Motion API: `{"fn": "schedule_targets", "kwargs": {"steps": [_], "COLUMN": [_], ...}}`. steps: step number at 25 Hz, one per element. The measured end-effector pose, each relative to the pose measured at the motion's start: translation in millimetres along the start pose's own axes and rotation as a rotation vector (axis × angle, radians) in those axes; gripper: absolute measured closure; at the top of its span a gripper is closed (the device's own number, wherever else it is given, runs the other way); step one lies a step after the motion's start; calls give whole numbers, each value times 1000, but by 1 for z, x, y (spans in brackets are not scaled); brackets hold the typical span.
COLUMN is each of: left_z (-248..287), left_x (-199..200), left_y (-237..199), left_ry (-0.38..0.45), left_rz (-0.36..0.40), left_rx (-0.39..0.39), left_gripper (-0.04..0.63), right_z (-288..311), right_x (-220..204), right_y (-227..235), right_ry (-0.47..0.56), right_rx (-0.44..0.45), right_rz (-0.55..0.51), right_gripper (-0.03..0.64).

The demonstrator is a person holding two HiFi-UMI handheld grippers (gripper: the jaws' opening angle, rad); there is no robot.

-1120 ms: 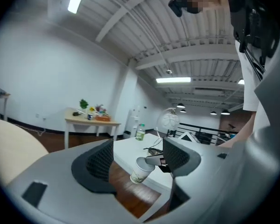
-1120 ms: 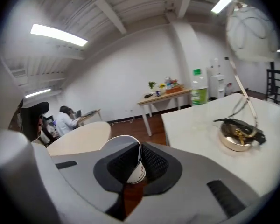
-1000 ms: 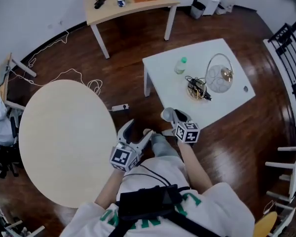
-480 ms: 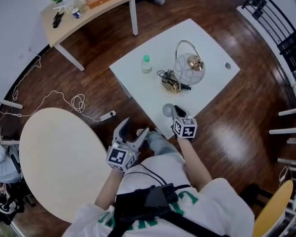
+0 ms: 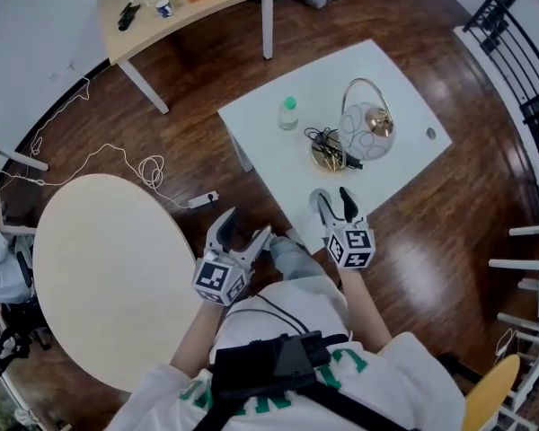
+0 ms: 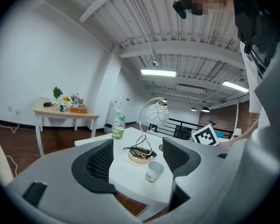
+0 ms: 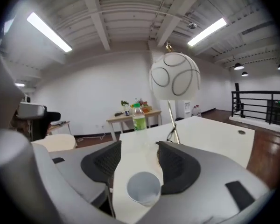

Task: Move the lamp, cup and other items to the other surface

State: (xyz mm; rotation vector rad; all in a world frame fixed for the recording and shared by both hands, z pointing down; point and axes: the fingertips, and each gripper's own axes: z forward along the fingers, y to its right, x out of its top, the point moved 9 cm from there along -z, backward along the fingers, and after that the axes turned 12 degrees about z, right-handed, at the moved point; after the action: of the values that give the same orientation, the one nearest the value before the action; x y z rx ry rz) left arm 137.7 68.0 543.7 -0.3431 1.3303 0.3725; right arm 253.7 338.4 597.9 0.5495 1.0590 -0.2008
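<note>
A white paper cup (image 5: pixel 317 198) stands at the near edge of the white square table (image 5: pixel 269 151). My right gripper (image 5: pixel 334 203) straddles it; its jaws are opening and the pads (image 7: pixel 179 164) stand off the cup (image 7: pixel 143 188). Farther back on that table are a globe lamp (image 5: pixel 366 131) with a coiled cord at its base and a green-capped bottle (image 5: pixel 289 113). My left gripper (image 5: pixel 242 233) hovers open and empty over the floor beside my knee, facing the cup (image 6: pixel 154 171) and the lamp (image 6: pixel 155 120).
A large round beige table (image 5: pixel 117 277) lies to my left. A wooden side table (image 5: pixel 189 3) with small items stands by the far wall. A power strip and cable (image 5: pixel 202 200) lie on the floor between the tables. A black railing (image 5: pixel 521 52) runs along the right.
The right gripper's jaws have spread apart off the cup, which now stands on the white table's near edge. The left gripper has barely moved. The head view has shifted.
</note>
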Motion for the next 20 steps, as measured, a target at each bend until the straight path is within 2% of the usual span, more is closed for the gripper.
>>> {"fn": "schedule_targets", "kwargs": {"steps": [2,4,8,11,15,20], "left_z": [-13,-30,-79,-125,-194,-283], "left_x": [3,9,6,-6,-4,-23], "left_y": [-6,-13,-30,-37,-35,-21], "left_ry": [7,16,55,91,99,105], "left_rz": [-28,-50,-46,-42,-36,-35], "left_rx": [34,108,330,523,722,1003], "left_gripper": [273,273,298,298,298,298], "right_z": [0,11,44,60,64,48], "right_x": [11,21,24,18,4,-27], "right_y": [-25,-56,-140,-205,-283,-364], "right_ry": [20,21,48,63,37,-30], "right_rx": [89,226,602,821,988,1227], "right_rz": [9,-7,-136,-212,-203,-226], "right_gripper": [341,341,342,342,344,344]}}
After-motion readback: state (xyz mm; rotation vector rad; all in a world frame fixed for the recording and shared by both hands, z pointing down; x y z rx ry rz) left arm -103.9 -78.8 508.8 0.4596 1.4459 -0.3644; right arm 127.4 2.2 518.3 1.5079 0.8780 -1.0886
